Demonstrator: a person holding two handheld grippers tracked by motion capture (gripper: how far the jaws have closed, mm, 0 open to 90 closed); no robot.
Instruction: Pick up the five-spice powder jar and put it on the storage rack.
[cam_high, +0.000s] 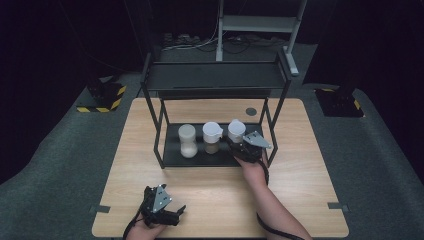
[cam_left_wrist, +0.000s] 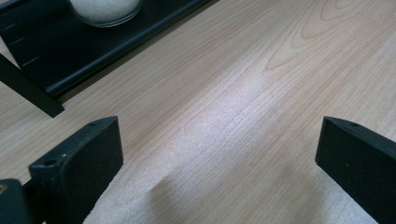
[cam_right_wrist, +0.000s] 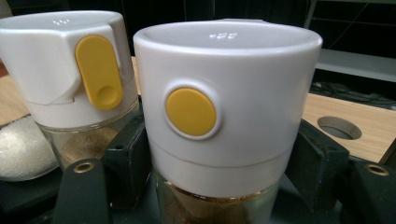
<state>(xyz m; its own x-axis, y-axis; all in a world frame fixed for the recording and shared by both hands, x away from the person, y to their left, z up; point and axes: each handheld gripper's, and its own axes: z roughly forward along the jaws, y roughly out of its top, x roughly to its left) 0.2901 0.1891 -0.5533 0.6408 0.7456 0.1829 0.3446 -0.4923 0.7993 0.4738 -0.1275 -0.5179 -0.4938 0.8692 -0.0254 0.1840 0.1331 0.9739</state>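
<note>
Three jars stand on the black shelf rack's lower tray (cam_high: 172, 155); the right hand-held gripper (cam_high: 239, 147) brackets the rightmost white-lidded glass spice jar (cam_right_wrist: 224, 116), not lifted. The left hand-held gripper (cam_high: 172, 214) idles, jaws apart, on the near table (cam_high: 300, 200).

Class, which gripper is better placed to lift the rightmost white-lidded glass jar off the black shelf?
Right: the right gripper already straddles the rightmost white-lidded glass jar, while the left gripper is open over bare wooden table.
</note>
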